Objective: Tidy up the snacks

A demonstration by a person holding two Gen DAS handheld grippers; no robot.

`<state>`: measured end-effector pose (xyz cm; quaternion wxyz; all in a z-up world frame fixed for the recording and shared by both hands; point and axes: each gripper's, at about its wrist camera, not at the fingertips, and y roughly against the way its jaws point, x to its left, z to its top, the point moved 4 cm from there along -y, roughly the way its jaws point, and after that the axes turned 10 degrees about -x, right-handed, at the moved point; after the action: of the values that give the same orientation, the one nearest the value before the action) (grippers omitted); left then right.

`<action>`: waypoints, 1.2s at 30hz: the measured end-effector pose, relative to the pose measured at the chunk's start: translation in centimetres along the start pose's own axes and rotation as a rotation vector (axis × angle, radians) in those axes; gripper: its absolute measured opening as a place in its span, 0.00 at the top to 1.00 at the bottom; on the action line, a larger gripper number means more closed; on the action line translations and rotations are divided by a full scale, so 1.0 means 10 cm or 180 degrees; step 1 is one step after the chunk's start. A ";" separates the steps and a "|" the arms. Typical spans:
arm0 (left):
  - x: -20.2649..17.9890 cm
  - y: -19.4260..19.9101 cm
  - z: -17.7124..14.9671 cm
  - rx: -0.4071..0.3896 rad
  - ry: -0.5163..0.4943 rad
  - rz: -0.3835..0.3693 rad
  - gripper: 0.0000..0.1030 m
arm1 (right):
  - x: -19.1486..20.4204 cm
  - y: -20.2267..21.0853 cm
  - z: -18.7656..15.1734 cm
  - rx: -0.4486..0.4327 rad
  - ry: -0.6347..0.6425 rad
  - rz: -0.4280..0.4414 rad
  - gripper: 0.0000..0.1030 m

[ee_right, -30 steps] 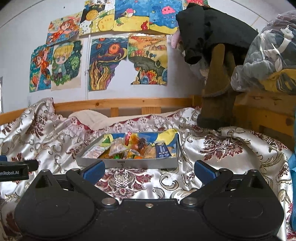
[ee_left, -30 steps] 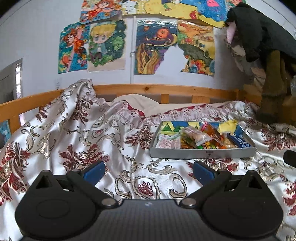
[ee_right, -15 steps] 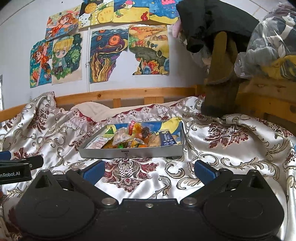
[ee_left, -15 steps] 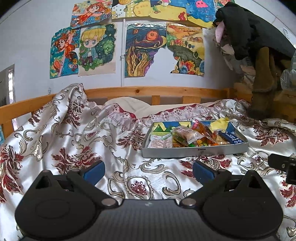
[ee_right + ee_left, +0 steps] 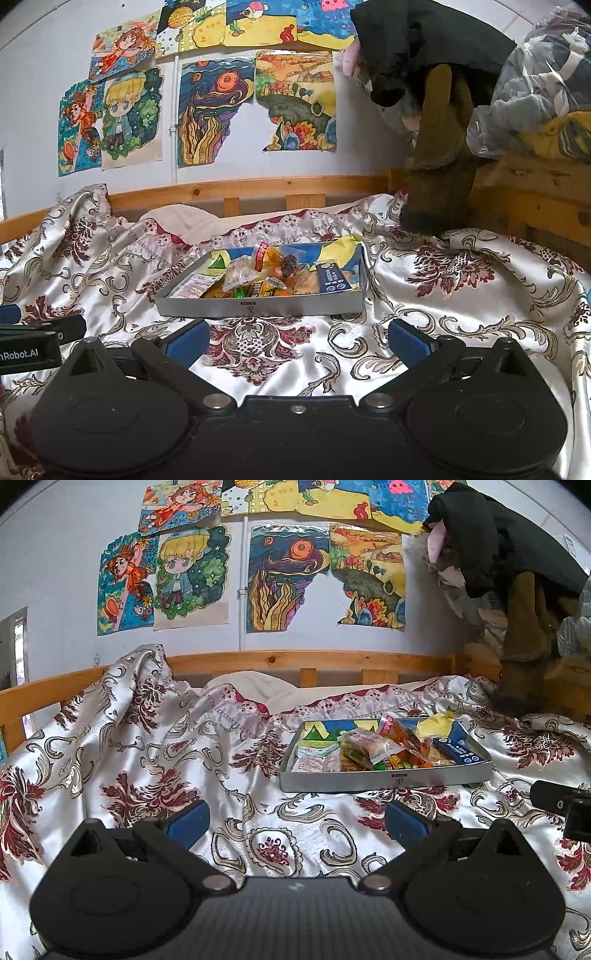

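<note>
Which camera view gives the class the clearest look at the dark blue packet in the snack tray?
The right wrist view: the dark blue packet faces the camera inside the tray. The left wrist view shows it farther off at the tray's right end, at a flatter angle.

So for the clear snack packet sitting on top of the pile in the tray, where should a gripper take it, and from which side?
Probably by its raised upper edge, coming from above and the near side. The clear snack packet lies tilted on top of the other snacks, so that edge stands free. The tray wall blocks a low, flat approach. The open right hand-held gripper faces it most squarely.
</note>
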<state>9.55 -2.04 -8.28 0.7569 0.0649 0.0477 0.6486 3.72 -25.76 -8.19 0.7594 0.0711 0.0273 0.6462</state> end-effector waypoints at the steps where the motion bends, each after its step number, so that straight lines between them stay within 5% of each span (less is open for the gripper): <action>1: 0.00 0.00 0.00 0.0002 -0.0001 0.0001 0.00 | 0.00 0.00 0.00 0.0005 -0.0001 -0.0002 0.01; 36: -0.01 0.00 -0.03 0.0020 0.0008 0.0005 0.00 | 0.05 0.01 -0.02 0.0018 0.0009 0.0002 0.01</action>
<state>9.45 -2.17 -8.59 0.7561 0.0664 0.0507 0.6491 3.70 -25.22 -8.31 0.7590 0.0723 0.0301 0.6464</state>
